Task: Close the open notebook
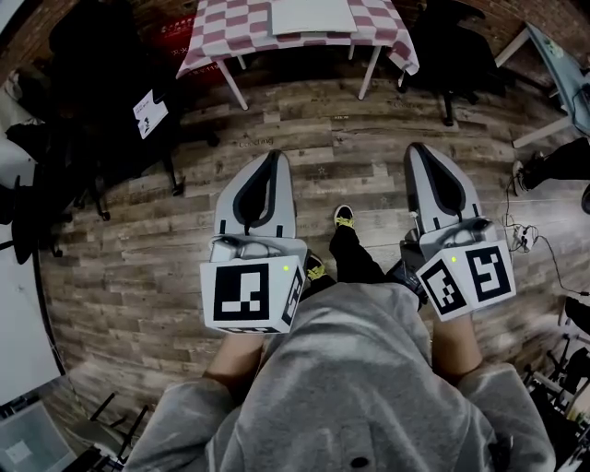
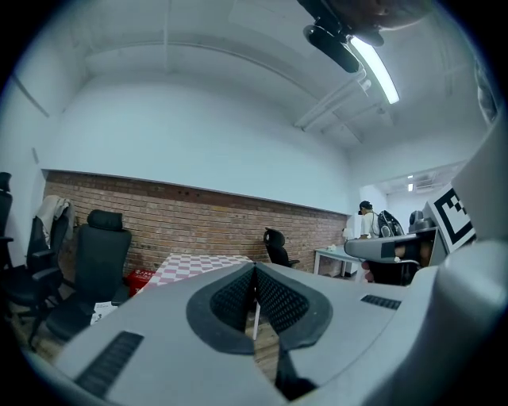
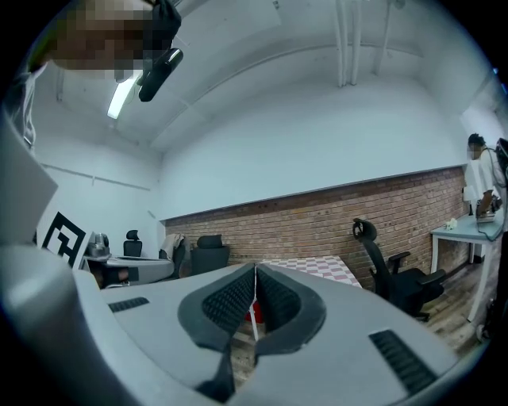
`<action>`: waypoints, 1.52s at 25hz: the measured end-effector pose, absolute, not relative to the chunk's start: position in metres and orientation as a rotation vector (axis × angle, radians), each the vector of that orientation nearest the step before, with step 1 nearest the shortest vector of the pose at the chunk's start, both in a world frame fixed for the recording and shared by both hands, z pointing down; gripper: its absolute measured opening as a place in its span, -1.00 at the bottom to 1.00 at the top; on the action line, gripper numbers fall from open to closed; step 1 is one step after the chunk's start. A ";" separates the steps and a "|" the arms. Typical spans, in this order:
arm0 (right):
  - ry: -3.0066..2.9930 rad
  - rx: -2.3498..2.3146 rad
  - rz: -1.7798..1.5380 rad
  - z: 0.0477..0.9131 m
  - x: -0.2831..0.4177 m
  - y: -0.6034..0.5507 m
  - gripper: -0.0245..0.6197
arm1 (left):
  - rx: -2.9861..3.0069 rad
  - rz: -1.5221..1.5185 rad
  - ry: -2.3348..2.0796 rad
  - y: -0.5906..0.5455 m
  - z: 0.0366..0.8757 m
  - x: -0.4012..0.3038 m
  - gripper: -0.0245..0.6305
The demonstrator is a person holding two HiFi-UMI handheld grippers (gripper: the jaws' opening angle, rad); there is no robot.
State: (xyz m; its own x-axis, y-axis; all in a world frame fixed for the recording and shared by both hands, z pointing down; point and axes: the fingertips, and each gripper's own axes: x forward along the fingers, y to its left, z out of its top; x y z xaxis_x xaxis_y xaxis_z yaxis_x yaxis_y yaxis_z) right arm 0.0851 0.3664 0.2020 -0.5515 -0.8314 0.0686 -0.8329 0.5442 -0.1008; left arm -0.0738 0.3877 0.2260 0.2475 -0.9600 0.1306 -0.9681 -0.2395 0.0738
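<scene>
A pale flat notebook (image 1: 313, 17) lies on a table with a red-and-white checked cloth (image 1: 221, 37) at the far end of the wooden floor; whether it lies open I cannot tell. My left gripper (image 1: 274, 155) is held level in front of my body, well short of the table, jaws shut with nothing between them. My right gripper (image 1: 417, 147) is held beside it, also shut and empty. The left gripper view has the closed tips (image 2: 254, 266) pointing toward the checked table (image 2: 190, 266). In the right gripper view the closed tips (image 3: 255, 267) face that table (image 3: 325, 268) too.
Black office chairs (image 1: 101, 111) stand at the left, another (image 1: 452, 55) right of the table. A red box (image 2: 143, 279) sits under the table. White desk legs (image 1: 544, 83) and floor cables (image 1: 525, 235) are at the right. A person (image 3: 482, 186) stands by a far desk.
</scene>
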 end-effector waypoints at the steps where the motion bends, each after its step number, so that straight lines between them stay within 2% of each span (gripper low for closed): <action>1: -2.757 1.481 0.194 0.201 0.084 0.364 -0.84 | 2.369 0.081 -1.841 0.385 0.225 -0.074 -0.90; 10: -2.779 1.464 0.189 0.208 0.077 0.335 -0.84 | 2.374 0.101 -1.879 0.360 0.227 -0.080 -0.90; 38: -2.743 1.433 0.319 0.239 0.094 0.106 -0.84 | 2.337 0.209 -1.852 0.137 0.249 -0.064 -0.90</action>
